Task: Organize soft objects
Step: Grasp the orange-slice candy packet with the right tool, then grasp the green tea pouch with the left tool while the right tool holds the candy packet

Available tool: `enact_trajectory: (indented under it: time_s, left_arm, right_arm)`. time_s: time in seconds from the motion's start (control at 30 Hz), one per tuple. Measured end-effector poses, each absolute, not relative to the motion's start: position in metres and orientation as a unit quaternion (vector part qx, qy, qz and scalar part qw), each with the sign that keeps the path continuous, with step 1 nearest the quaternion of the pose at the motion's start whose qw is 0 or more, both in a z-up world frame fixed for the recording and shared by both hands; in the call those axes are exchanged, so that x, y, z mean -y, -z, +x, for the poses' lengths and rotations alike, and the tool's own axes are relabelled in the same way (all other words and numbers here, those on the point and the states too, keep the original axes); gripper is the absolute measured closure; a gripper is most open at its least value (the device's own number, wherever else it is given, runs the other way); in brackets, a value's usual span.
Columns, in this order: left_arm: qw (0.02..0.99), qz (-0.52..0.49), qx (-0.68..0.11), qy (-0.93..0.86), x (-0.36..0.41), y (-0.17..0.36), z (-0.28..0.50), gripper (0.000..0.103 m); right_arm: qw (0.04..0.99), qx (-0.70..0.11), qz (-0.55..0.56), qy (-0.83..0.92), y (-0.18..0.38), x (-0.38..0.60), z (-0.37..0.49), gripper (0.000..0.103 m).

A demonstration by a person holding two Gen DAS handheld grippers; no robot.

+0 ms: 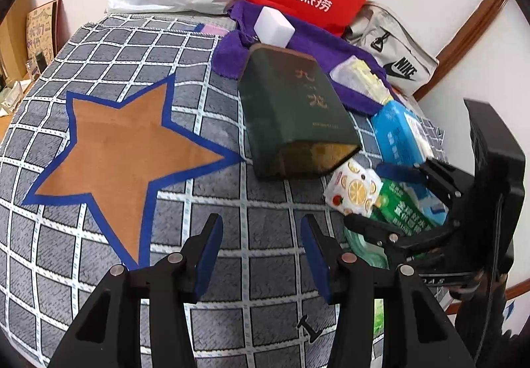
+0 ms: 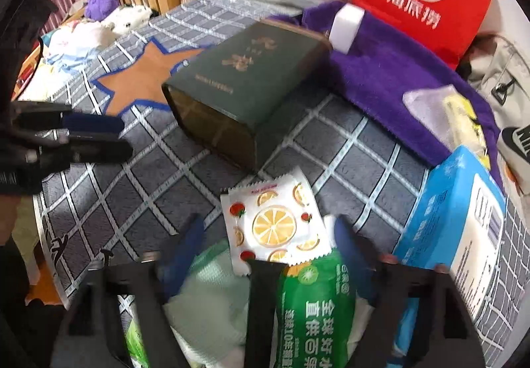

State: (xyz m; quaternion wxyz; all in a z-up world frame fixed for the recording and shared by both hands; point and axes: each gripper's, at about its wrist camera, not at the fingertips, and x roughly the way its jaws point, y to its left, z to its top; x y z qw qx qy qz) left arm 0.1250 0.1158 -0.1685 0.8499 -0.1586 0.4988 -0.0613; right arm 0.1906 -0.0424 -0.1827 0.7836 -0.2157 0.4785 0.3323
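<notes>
- A grey checked blanket (image 1: 198,63) with white grid lines is spread as the carrying surface; an orange star (image 1: 119,149) edged in blue is printed on it.
- A dark green box (image 1: 294,109) is laid on its side at about 3 o'clock of the star, its open end turned toward the cameras.
- A purple towel (image 2: 391,83) is spread at 12 o'clock of the box, at the far edge of the blanket.
- A lemon-print packet (image 2: 275,225) is seen at 6 o'clock of the box, just beside it.
- A green pouch (image 2: 314,305) is laid touching the packet at its 6 o'clock.
- A blue tissue pack (image 2: 444,218) is found at 3 o'clock of the packet.
</notes>
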Motion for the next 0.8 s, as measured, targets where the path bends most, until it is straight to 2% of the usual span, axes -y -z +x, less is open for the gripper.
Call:
enact_trajectory:
  time_s: [0.17,0.23,0.3,0.37,0.43,0.47,0.67,0.8]
  left_arm:
    - [0.851,-0.149,-0.499,0.061,-0.109,0.166,0.123,0.056]
    - [0.852,-0.147,-0.498,0.061,-0.110,0.165,0.123,0.056]
    - [0.853,-0.148,-0.497,0.057,-0.112,0.164,0.123,0.056]
    - [0.853,-0.149,-0.497,0.053,-0.115,0.165,0.123,0.056]
    - [0.851,-0.151,-0.500,0.046,-0.118,0.167,0.123,0.056]
    - [0.851,-0.152,-0.502,0.044,-0.119,0.167,0.123,0.056]
    - [0.850,-0.147,-0.504,0.036,-0.117,0.166,0.118,0.056]
    - [0.850,-0.141,-0.507,0.037,-0.111,0.166,0.115,0.056]
  right_arm:
    - [0.769,-0.493,-0.246,-0.323,0.201,0.029,0.198,0.022]
    - [0.774,-0.487,-0.239,-0.327,0.200,0.031,0.201,0.028]
    - [0.781,-0.478,-0.238,-0.323,0.197,0.033,0.201,0.045]
    - [0.781,-0.473,-0.243,-0.329,0.197,0.035,0.200,0.050]
    - [0.781,-0.461,-0.250,-0.338,0.196,0.034,0.195,0.063]
    - [0.778,-0.461,-0.244,-0.349,0.196,0.034,0.193,0.074]
    - [0.793,-0.448,-0.204,-0.357,0.187,0.046,0.187,0.078]
    - [0.811,-0.429,-0.126,-0.378,0.162,0.068,0.185,0.078]
